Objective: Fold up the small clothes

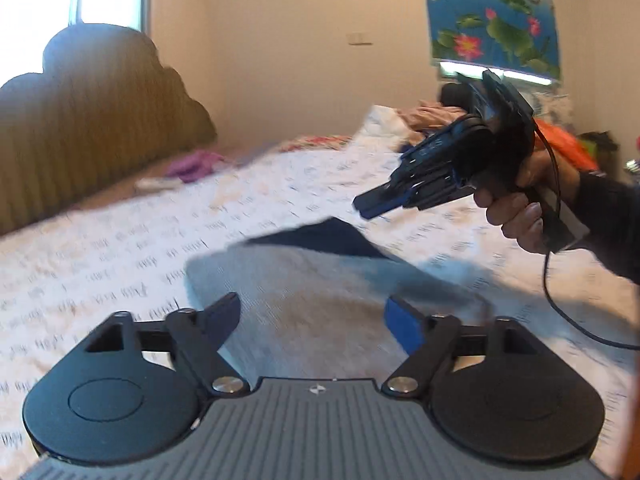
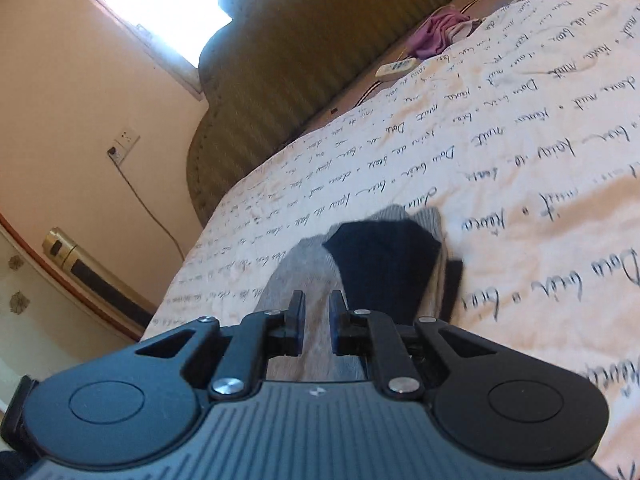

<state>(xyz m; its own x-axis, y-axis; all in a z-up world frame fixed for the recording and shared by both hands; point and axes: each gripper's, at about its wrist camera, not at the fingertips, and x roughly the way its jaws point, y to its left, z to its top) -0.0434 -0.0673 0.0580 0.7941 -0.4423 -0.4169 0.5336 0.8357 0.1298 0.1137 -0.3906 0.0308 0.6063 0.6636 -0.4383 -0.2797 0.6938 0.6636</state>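
Observation:
A small grey garment with a dark navy part lies flat on the white bedspread with script print. My left gripper is open wide, low over the near end of the garment, holding nothing. My right gripper shows in the left wrist view, held by a hand above the garment's far right side, its jaws nearly together. In the right wrist view the right gripper has a narrow gap between its pads, above the grey cloth and beside the navy part, with nothing between them.
A padded olive headboard stands at the bed's far side. A purple cloth and a white remote lie near it. More clothes are piled at the far right. A cable hangs from the right gripper.

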